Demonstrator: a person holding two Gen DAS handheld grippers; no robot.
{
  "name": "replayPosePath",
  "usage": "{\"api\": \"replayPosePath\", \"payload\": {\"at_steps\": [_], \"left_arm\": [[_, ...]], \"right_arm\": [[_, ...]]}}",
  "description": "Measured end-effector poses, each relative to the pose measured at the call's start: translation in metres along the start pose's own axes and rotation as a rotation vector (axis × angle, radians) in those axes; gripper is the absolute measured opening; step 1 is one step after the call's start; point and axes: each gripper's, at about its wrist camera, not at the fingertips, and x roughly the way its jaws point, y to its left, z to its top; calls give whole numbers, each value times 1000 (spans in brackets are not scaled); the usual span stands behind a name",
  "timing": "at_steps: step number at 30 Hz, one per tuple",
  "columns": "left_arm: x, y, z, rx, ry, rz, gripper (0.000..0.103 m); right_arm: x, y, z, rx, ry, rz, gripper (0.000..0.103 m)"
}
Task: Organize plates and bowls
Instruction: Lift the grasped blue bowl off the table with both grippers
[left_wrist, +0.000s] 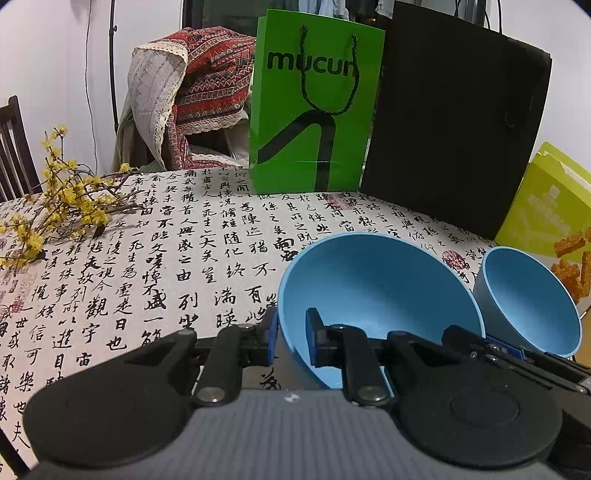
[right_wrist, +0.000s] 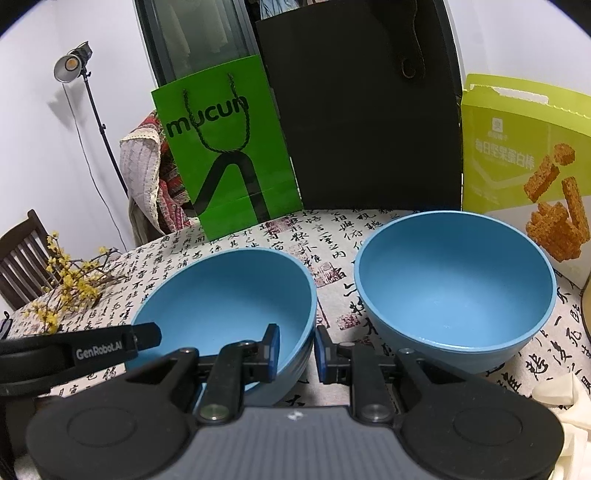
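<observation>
Over the calligraphy-print tablecloth (left_wrist: 184, 236), the left gripper (left_wrist: 291, 341) pinches the left rim of a tilted, matte blue round bowl (left_wrist: 373, 288). The right gripper (right_wrist: 297, 350) pinches that same bowl's right rim. A second blue bowl (right_wrist: 454, 284) stands just beside it.

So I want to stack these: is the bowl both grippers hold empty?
Empty. The held blue bowl shows a bare blue inside in both wrist views, with nothing lying in it.

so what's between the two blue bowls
Just printed tablecloth between the held bowl and the other bowl; the right wrist view shows it.
</observation>
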Motion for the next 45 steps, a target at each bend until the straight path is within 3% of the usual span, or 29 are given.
{"api": "replayPosePath", "payload": {"at_steps": [45], "left_arm": [[-46, 4, -3, -6, -101, 29, 11]], "right_arm": [[-30, 4, -2, -10, -75, 78, 19]]}}
